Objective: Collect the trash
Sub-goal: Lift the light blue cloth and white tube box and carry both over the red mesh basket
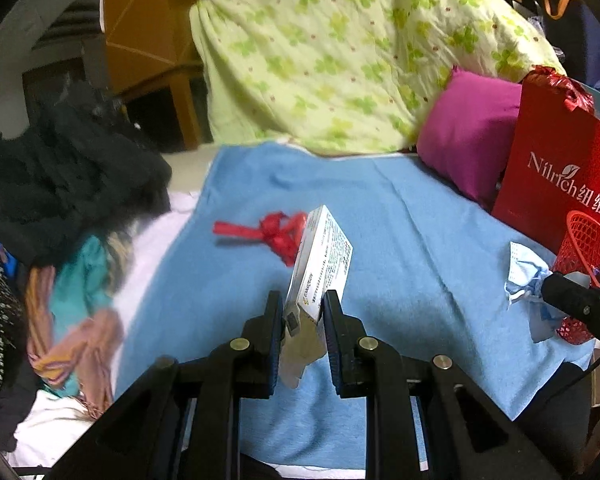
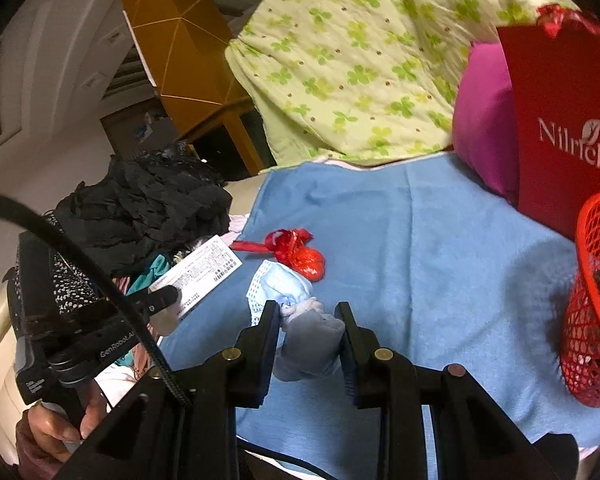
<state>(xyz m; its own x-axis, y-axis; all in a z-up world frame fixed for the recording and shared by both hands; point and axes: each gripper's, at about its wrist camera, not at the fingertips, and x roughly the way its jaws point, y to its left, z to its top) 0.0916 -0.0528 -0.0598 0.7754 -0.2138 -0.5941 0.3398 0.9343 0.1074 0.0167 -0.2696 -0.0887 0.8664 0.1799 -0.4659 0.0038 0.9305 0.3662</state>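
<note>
Two pieces pinched clear of the blue towel (image 1: 420, 216) for binning: left gripper (image 1: 302, 312) clamps a medicine box (image 1: 324, 256), right gripper (image 2: 308, 320) a crumpled face mask (image 2: 288, 296), red mesh basket (image 2: 596, 304) just beside.

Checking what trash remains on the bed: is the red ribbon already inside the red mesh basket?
No, the red ribbon lies on the blue blanket, well apart from the red mesh basket.

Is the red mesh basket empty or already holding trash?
Holding something: the red mesh basket shows dark and shiny bits inside its wall in the right wrist view. How full it is, I cannot tell.
</note>
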